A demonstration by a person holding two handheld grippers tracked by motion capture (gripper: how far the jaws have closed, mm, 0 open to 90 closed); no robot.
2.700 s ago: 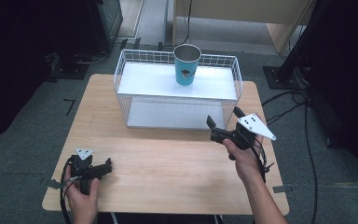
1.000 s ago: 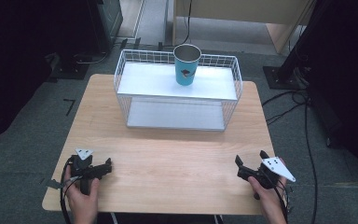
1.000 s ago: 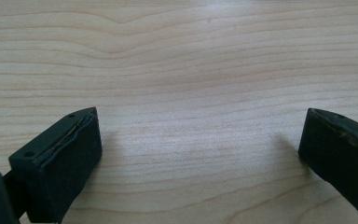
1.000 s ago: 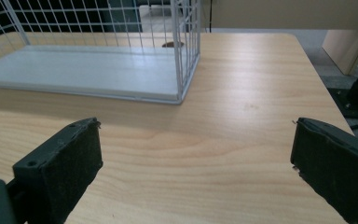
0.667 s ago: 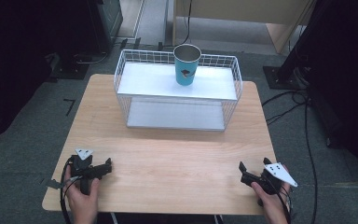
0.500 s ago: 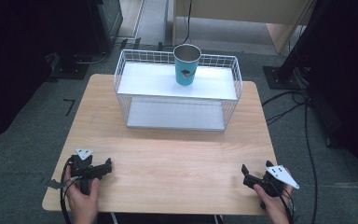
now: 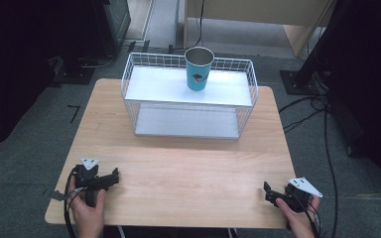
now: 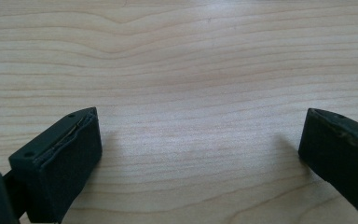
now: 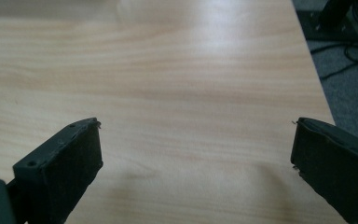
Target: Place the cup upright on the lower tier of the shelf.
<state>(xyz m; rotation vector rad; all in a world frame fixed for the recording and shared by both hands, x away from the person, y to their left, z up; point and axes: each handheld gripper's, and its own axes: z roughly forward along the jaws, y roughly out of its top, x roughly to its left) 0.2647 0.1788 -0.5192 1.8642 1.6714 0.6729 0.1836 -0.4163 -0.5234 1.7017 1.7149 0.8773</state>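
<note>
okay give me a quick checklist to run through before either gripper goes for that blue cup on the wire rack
1. Cup upright on the rack's top shelf: ok.
2. Wire rack standing square on the table: ok.
3. Left gripper open, nothing between its jaws: ok.
4. Right gripper open and empty: ok.
5. Table between grippers and rack free of obstacles: ok.
6. Cup empty or filled: cannot tell.
</note>
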